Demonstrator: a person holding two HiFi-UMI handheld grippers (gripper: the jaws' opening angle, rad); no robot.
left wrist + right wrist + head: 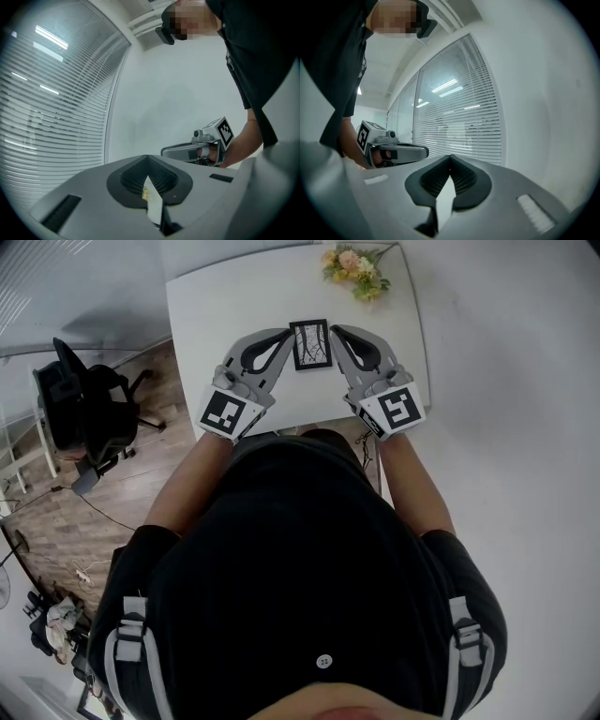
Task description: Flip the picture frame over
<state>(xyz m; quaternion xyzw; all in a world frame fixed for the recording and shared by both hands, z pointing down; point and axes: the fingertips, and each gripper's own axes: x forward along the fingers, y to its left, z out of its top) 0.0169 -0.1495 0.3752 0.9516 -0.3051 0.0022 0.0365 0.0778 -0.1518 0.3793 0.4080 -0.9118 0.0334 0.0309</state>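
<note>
A small picture frame (pixel 310 343) with a black border and a dark branch drawing on white hangs over the white table (pixel 216 306), picture side toward the head view. My left gripper (pixel 288 335) is shut on its left edge and my right gripper (pixel 335 332) on its right edge. In the left gripper view the frame (pixel 153 202) shows as a pale wedge with a dark rim, pinched between the ribbed pads (pixel 164 180). The right gripper view has the same pale wedge of frame (pixel 443 201) between its pads (pixel 461 180). Each gripper sees the other across the frame.
Pale flowers (pixel 356 263) lie at the table's far edge. A black office chair (pixel 89 413) stands on the wood floor to the left. Window blinds (pixel 459 126) and a white wall (pixel 178 103) surround the spot.
</note>
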